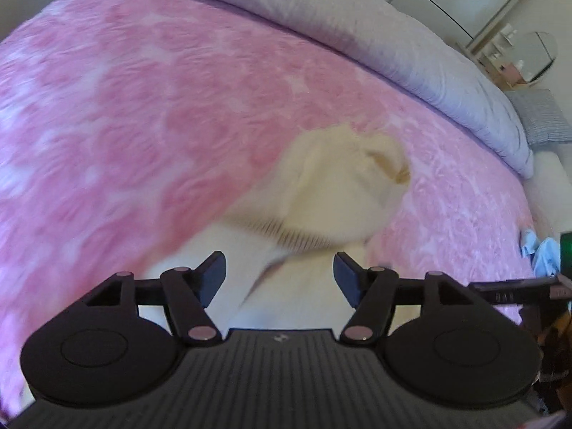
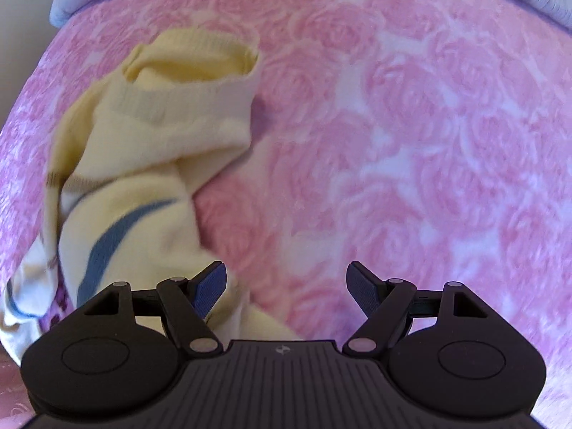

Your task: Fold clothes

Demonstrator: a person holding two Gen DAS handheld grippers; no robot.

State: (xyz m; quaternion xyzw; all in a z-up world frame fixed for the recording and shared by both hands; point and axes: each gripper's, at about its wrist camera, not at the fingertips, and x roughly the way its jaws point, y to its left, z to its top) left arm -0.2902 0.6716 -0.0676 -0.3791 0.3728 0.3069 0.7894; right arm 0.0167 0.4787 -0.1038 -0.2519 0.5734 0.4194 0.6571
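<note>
Both jaws released, nothing gripped: left gripper, right gripper. Risk: crumpled pale-yellow knit garment bunches on pink rose-print bedspread w/ off-centre regrasp

Pink rose bedspread (grey duvet beyond), round mirror.

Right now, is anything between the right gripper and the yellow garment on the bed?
Nothing visible. The right gripper stands open over the pink bedspread, and the yellow garment lies just to its left, uncovered.
</note>
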